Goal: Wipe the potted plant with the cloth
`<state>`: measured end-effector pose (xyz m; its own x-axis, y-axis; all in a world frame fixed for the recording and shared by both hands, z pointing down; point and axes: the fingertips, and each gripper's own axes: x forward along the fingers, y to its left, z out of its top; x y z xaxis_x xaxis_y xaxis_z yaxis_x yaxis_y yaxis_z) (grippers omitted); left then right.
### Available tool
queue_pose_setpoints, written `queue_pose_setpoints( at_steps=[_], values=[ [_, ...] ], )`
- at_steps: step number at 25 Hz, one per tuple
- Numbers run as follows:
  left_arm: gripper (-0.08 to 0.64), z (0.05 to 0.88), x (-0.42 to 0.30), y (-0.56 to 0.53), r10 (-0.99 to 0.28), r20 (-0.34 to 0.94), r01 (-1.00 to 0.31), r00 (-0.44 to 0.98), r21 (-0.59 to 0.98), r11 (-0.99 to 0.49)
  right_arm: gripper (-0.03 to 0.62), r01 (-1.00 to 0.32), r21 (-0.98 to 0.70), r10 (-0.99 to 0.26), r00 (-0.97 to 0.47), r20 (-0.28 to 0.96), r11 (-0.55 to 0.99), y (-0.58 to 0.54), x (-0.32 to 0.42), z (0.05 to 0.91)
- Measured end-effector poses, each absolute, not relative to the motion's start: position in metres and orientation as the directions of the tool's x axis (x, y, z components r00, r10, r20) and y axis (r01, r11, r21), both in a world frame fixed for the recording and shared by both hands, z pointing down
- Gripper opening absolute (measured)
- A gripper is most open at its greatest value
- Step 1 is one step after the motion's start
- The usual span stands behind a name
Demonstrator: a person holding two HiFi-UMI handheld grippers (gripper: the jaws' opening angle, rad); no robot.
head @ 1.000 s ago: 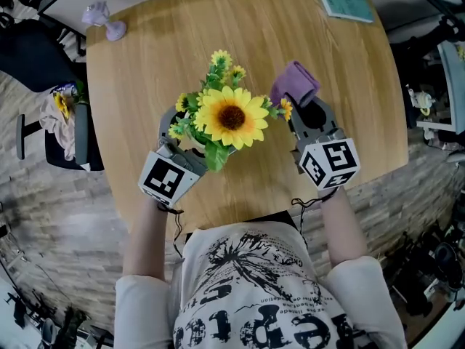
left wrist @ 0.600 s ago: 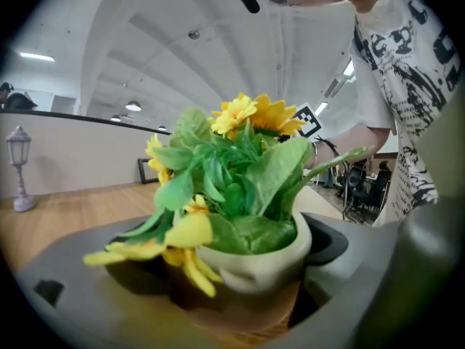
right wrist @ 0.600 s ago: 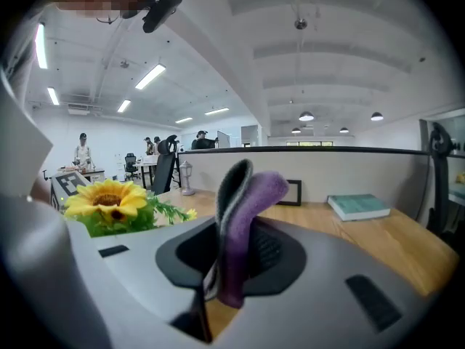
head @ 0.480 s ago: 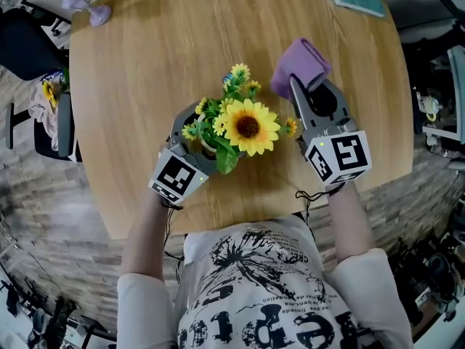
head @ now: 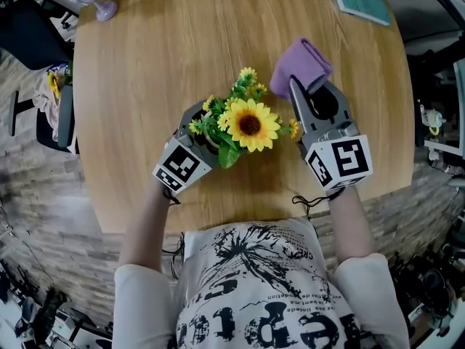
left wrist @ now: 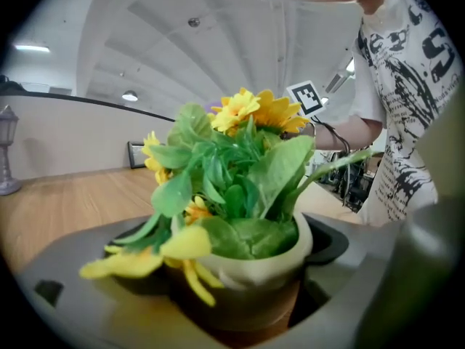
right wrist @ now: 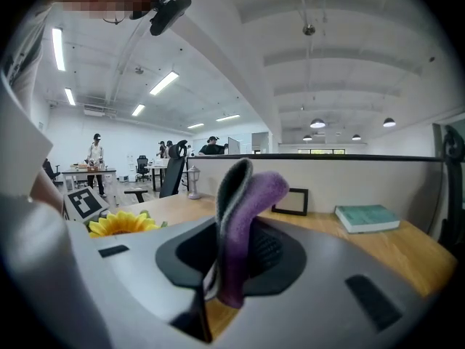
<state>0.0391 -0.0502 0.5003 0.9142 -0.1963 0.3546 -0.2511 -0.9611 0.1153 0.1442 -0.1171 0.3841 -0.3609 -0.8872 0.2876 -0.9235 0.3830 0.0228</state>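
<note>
The left gripper [head: 203, 133] holds its fingers closed round the potted plant [head: 249, 124], probably light with easily bent leaves, near the middle of the surface [head: 160, 57], while the right gripper [head: 309, 93] fingers pinch the limp cloth [head: 300, 66] just beside it

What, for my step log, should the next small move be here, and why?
Probably swing the right claw leftward until the purple cloth touches the leaves. The cloth is clamped in that claw but stands clear of the potted plant, while the left claw grips the pot, so the plant looks steadied.
</note>
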Motion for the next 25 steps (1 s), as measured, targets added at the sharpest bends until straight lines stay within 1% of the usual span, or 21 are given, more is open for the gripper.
queue_pose_setpoints(
  at_steps=[5, 9, 12, 16, 19, 20, 23, 25],
  values=[
    [0.54, 0.507, 0.035, -0.054, -0.219, 0.4, -0.279, 0.89, 0.098, -0.955, 0.083, -0.914, 0.025, -0.875, -0.378, 0.302, 0.404, -0.115, 0.135, 0.378],
    [0.552, 0.509, 0.034, -0.055, -0.231, 0.414, -0.298, 0.88, 0.105, -0.949, 0.081, -0.918, 0.048, -0.871, -0.354, 0.341, 0.393, -0.116, 0.134, 0.377],
    [0.575, 0.509, 0.027, -0.054, -0.249, 0.43, -0.324, 0.868, 0.111, -0.94, 0.082, -0.919, 0.042, -0.867, -0.354, 0.35, 0.392, -0.114, 0.131, 0.375],
    [0.577, 0.496, 0.012, -0.047, -0.278, 0.419, -0.358, 0.864, 0.125, -0.925, 0.083, -0.915, 0.038, -0.862, -0.363, 0.354, 0.401, -0.11, 0.126, 0.367],
    [0.577, 0.473, 0.003, -0.047, -0.322, 0.386, -0.393, 0.864, 0.117, -0.912, 0.082, -0.919, 0.034, -0.864, -0.355, 0.355, 0.392, -0.107, 0.127, 0.36],
    [0.568, 0.464, -0.001, -0.048, -0.346, 0.374, -0.41, 0.861, 0.107, -0.906, 0.083, -0.919, 0.033, -0.865, -0.357, 0.353, 0.392, -0.106, 0.126, 0.356],
    [0.495, 0.434, -0.015, -0.059, -0.436, 0.339, -0.484, 0.834, 0.07, -0.872, 0.083, -0.916, 0.036, -0.867, -0.364, 0.34, 0.399, -0.105, 0.123, 0.345],
    [0.402, 0.41, -0.025, -0.068, -0.501, 0.308, -0.542, 0.809, 0.058, -0.838, 0.083, -0.917, 0.033, -0.87, -0.366, 0.331, 0.398, -0.104, 0.122, 0.336]
  ],
)
